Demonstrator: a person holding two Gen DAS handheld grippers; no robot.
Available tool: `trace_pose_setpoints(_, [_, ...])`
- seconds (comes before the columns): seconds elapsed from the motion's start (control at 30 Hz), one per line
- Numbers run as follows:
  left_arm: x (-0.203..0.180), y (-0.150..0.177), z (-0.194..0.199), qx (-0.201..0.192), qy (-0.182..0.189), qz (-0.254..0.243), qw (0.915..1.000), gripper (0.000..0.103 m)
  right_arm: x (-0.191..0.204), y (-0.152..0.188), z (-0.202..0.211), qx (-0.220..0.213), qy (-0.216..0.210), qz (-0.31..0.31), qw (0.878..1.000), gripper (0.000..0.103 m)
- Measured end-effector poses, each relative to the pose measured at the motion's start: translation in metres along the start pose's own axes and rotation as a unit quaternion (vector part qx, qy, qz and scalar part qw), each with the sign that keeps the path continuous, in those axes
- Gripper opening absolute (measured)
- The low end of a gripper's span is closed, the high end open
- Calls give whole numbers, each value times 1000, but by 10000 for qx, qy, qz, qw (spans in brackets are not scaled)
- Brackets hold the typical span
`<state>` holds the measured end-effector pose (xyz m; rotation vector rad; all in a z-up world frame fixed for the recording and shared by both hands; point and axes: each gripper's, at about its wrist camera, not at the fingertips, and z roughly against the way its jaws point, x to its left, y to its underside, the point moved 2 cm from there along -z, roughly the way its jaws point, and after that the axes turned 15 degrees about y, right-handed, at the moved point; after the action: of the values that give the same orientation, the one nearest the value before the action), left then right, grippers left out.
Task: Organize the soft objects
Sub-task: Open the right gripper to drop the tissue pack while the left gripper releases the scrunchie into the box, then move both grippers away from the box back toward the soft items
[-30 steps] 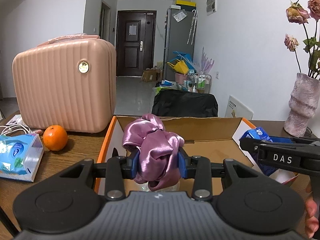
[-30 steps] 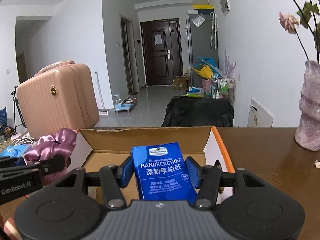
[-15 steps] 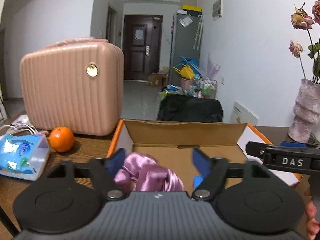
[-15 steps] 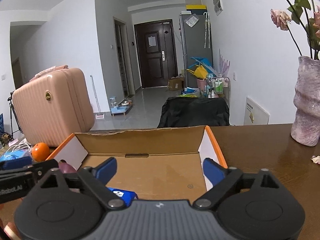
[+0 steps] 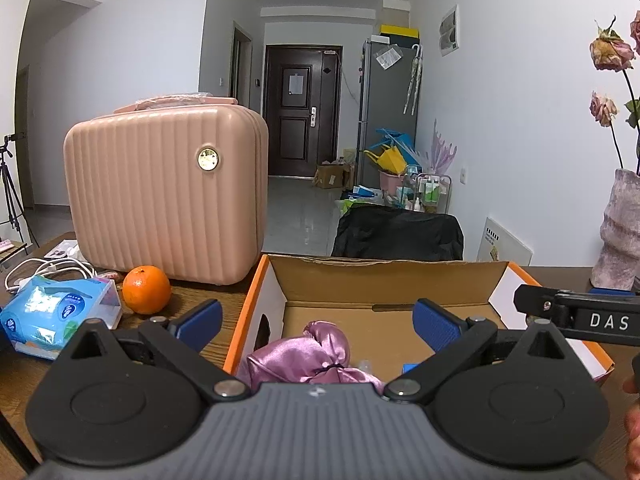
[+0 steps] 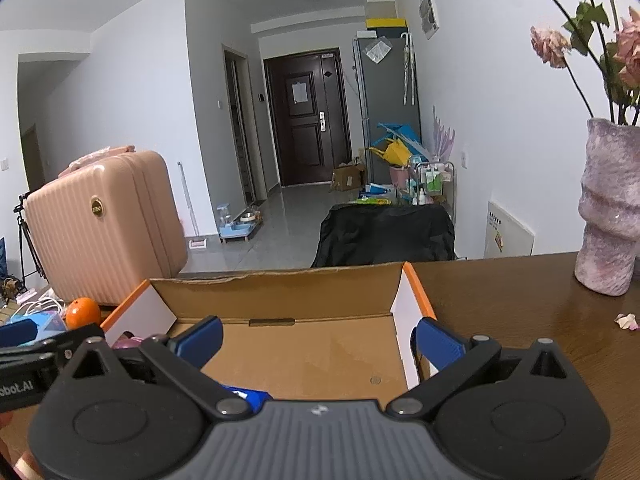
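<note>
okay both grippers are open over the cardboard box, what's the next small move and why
Probably lift both grippers up and back out of the box. The left gripper and right gripper have just been opening their jaws, which now stand wide with nothing between them; the purple scrunchie and blue tissue pack lie inside the cardboard box. The tissue box looks next.

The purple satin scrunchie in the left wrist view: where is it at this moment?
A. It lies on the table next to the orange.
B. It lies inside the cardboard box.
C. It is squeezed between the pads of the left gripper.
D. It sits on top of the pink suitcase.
B: the purple satin scrunchie lies on the floor of the cardboard box, and the left gripper stands wide open above it, its pads clear of the fabric.
</note>
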<state>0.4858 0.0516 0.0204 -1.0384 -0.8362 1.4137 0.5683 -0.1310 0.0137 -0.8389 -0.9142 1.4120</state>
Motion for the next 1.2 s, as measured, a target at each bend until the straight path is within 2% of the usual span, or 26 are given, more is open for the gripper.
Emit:
trace_pose_setpoints(0.23, [0,-4,13,-163,27,80,9998,103,-2,-6,15,-148,77,15,9999,103])
trace_pose_setpoints(0.6, [0,-5,51,-407,160,13,9990,103,-10,-13,63,-659,121,68,9977,103])
trace_pose_setpoints(0.87, [-2,-2,72,-523,269,-117,9982,103,-12,-3,95,-964,306,243,9946,103])
trace_pose_setpoints(1.2, [-4,8,98,-571,354,-240,9975,103,-14,15,126,-1118,126,438,9927,103])
